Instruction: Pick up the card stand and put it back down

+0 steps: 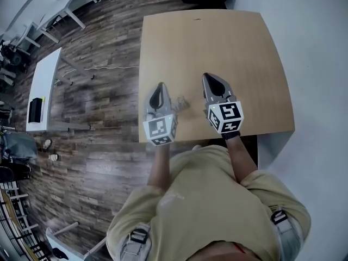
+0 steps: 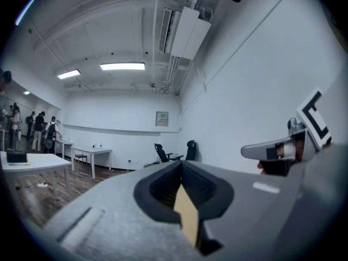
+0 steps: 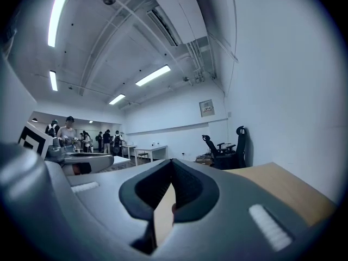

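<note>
Now | left hand-held gripper [image 1: 160,86], right hand-held gripper [image 1: 208,78]: shut, empty | card stand [image 1: 180,103]: axis unclear

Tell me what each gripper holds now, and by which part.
Nothing is held. The left gripper and the right gripper are both shut on nothing. The card stand seems to lie on the table between them.

Right gripper [image 3: 173,162] jaws tip to tip; wooden table [image 3: 291,192] beyond; left gripper [image 3: 104,160] alongside
</note>
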`<state>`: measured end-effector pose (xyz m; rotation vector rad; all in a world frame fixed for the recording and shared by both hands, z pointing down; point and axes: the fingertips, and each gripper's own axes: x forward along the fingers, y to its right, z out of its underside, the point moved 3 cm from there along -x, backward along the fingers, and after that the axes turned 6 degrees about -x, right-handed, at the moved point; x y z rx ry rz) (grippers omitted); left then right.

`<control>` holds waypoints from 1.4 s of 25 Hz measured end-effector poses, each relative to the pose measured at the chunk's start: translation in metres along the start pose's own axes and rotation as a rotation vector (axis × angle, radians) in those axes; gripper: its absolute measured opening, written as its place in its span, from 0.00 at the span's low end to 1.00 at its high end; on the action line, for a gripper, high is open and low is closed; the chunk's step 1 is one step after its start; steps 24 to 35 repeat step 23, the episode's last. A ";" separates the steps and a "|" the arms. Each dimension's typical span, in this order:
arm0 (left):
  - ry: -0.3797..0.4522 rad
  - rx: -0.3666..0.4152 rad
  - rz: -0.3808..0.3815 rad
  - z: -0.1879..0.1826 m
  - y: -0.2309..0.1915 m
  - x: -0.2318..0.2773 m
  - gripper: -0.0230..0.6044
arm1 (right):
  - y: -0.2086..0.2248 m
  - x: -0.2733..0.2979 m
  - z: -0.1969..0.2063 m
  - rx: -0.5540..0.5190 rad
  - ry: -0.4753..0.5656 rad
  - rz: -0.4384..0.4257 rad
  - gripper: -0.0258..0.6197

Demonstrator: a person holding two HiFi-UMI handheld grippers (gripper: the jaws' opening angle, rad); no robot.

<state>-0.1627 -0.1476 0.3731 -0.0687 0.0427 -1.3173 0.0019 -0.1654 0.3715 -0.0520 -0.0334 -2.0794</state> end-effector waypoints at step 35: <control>-0.067 0.034 0.259 0.012 0.096 0.046 0.04 | 0.077 -0.052 0.008 -0.010 -0.029 0.203 0.04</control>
